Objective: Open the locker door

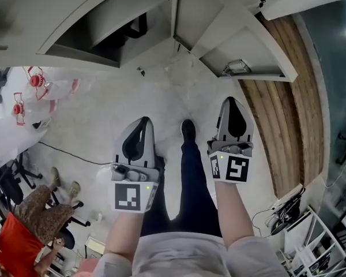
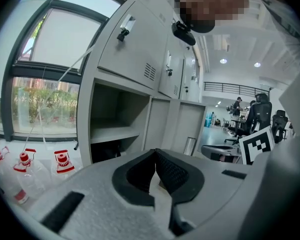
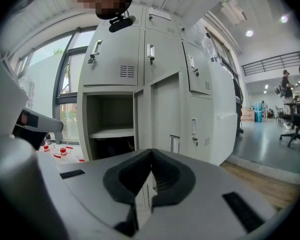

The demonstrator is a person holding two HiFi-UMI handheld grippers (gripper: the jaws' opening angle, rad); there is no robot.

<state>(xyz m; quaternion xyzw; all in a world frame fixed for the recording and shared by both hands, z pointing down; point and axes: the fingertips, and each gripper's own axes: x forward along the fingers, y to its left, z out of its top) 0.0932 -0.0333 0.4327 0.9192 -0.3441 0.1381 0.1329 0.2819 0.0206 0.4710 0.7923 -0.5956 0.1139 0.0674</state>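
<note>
Right gripper view, nearest the lens: the right gripper (image 3: 151,156) has its dark fingers (image 3: 127,176) pressed tip to tip with nothing between them. The left gripper view shows the same of the left gripper (image 2: 155,154): its fingers (image 2: 174,173) are closed on each other and empty. In the head view both are held out side by side at the lower middle of the frame, above the pale floor (image 1: 98,114) and well apart from the lockers.

Beyond them, at centre-left of the right gripper view, a lower compartment (image 3: 110,116) of the grey locker bank stands open, with its shelf (image 3: 112,132) in plain sight. The locker door (image 3: 165,114) is the tall panel just right of that opening, with a small handle (image 3: 175,144) low on it. I cannot tell whether it is that compartment's own door swung wide or a shut neighbour. The upper doors (image 3: 112,59) are shut.

If the panel belongs to the open compartment, the task looks done in effect. If not, all of it is left: reach in, take the handle and pull.
</note>
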